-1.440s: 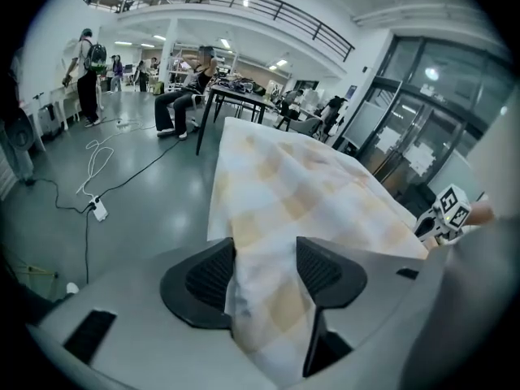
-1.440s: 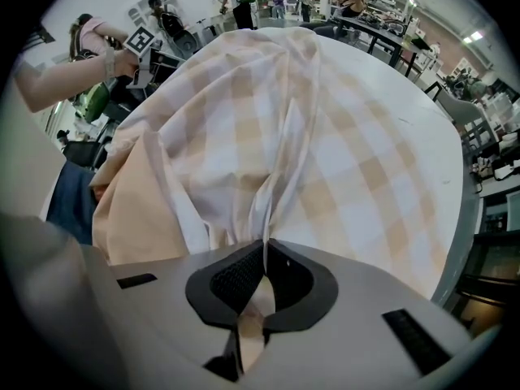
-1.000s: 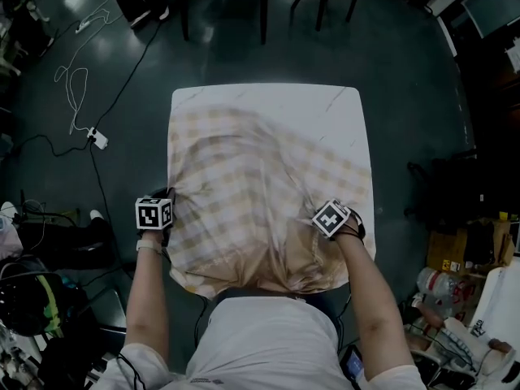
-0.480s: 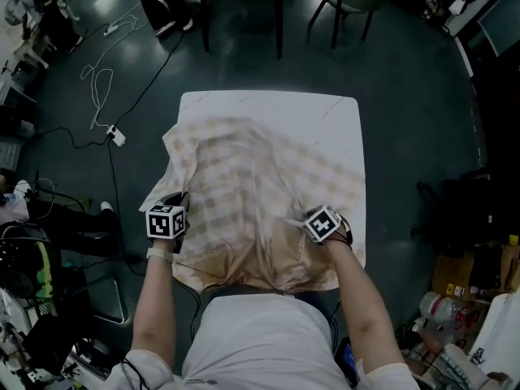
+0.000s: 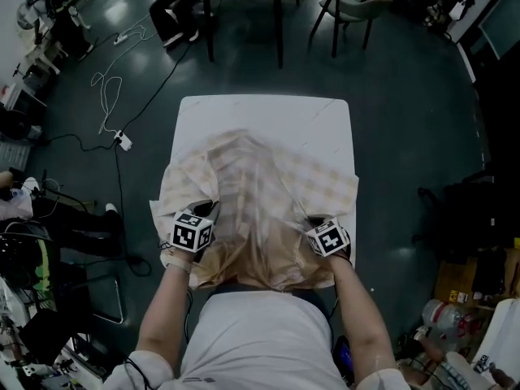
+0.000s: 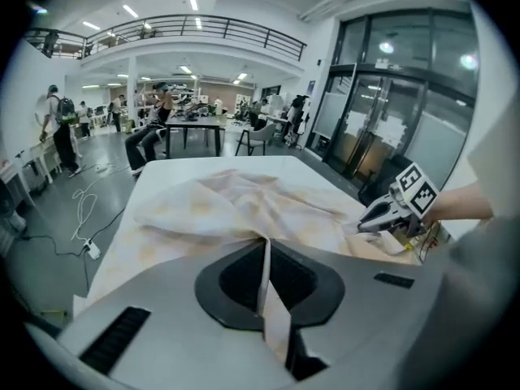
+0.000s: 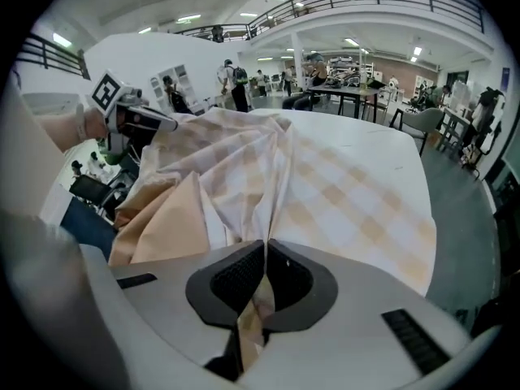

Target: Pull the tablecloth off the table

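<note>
Beige-and-white checked tablecloth (image 5: 262,187) lay nearest us as a bunched hem hanging over the near edge of the desk (image 5: 268,116), against our body. We had both tools clenched on it. The left hand-held gripper (image 5: 201,218) pinched a thin fold between its closed jaws at the near-left, and the right hand-held gripper (image 5: 322,227) pinched another fold at the near-right. Both pointed away from us and down toward the desk top, with our forearms roughly parallel. The two sat about level with each other, so neither hand was clearly nearer the bulk of the cloth.

From the grips the fabric ran straight ahead, gathered into a ridge down the middle between the grippers, its long axis along the line toward us. Its left flap draped over the desk's left side, while the right part lay flatter on the top. Beyond the rumpled far hem the white top was bare to its far edge.

We judged that the coming move called for a draw back toward our body, since all the cloth on the desk lay in front of the jaws. Farther off, a chair (image 5: 345,6) stood on the dark floor (image 5: 406,120).
</note>
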Motion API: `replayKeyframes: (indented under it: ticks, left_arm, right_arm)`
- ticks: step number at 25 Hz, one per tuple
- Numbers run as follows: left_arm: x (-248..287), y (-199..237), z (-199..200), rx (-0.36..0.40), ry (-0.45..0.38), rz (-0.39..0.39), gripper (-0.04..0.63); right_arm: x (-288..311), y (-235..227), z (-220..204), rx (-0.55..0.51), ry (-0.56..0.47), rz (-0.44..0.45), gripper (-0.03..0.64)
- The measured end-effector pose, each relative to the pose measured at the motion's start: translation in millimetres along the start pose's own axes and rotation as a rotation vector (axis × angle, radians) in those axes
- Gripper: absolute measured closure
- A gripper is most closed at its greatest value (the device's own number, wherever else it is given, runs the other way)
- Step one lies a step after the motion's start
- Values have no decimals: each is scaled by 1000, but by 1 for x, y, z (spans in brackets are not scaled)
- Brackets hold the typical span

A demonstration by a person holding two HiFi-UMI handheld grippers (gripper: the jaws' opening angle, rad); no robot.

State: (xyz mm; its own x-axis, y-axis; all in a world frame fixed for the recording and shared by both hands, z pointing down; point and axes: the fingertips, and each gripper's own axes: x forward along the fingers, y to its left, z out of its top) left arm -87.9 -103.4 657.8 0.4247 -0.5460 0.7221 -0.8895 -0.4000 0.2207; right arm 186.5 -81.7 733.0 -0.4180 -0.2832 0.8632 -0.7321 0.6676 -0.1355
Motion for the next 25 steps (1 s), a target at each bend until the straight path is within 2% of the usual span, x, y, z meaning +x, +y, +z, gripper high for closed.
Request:
replayKeyframes:
  ticks: [4,8,11,16,22,25]
  left_arm:
    - [18,-55,-5,25,15,-123,581]
    - [26,-105,-9,-3,16,-245,581]
    - [28,-132,-11,-15,19,-310,581]
    - [34,-153,-18,6,34,-349,580]
    - [11,-172,3,-37,-1,-427,581]
    - [-4,-175,16,-38,-33,-420,581]
  right_arm:
    - [-28,-8,-8,99,-97,14,584]
    - [-69,-22,-10,277,-253,9,584]
    - [-96,-30,-15,353,-335,-18,584]
    - [-117,-34,-28,393,-391,-52,584]
    - [-166,-39,-17,448,-560,-50,584]
    - [-189,-42,-4,471,-647,-27,584]
